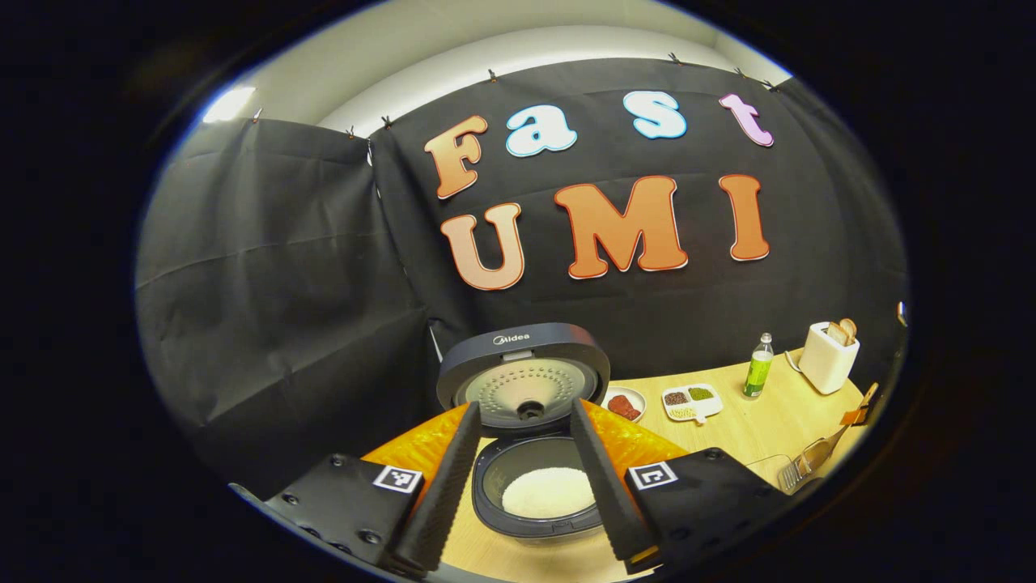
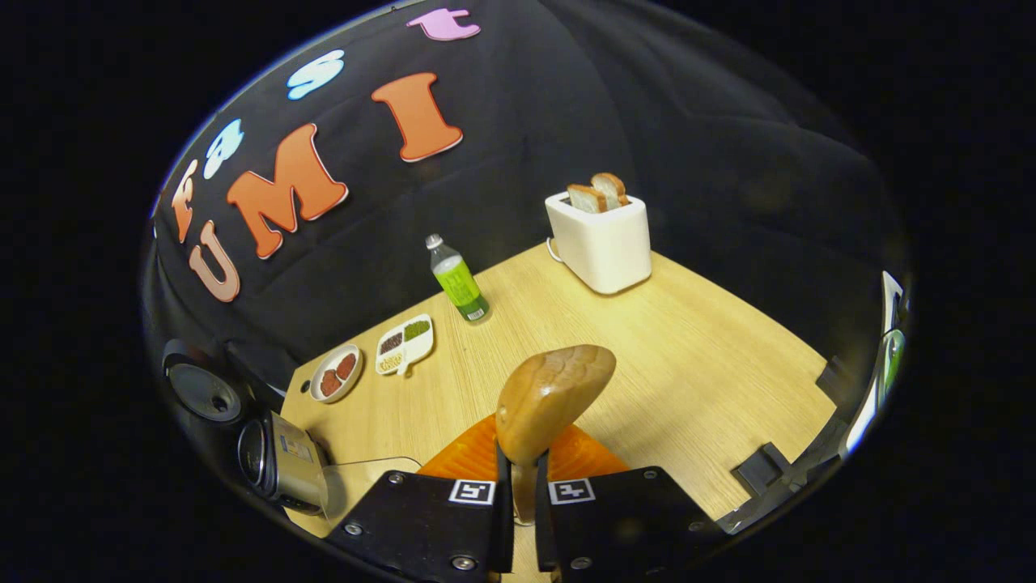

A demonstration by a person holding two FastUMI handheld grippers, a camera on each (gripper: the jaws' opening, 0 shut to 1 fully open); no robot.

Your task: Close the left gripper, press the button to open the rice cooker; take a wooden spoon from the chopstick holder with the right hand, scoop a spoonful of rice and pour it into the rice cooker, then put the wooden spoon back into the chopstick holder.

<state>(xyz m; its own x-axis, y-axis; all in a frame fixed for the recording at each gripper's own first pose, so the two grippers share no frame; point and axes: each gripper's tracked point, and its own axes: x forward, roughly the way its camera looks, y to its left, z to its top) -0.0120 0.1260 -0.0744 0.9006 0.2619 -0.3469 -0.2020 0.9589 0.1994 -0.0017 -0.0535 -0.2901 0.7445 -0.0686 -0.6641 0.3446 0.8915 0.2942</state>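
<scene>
Right tongs (image 2: pixel 518 502) clamp wooden spoon (image 2: pixel 550 397), handle hidden, rice cooker (image 1: pixel 524 389) open.

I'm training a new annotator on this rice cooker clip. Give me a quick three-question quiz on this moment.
1. True or false: the rice cooker lid is up.
2. What does the right gripper hold?
A. the green bottle
B. the wooden spoon
C. nothing
3. Fill in: in the left gripper view, the left gripper has its fingers ____, with white rice in the pot between them.

Key: 1 true; 2 B; 3 apart (open).
</scene>
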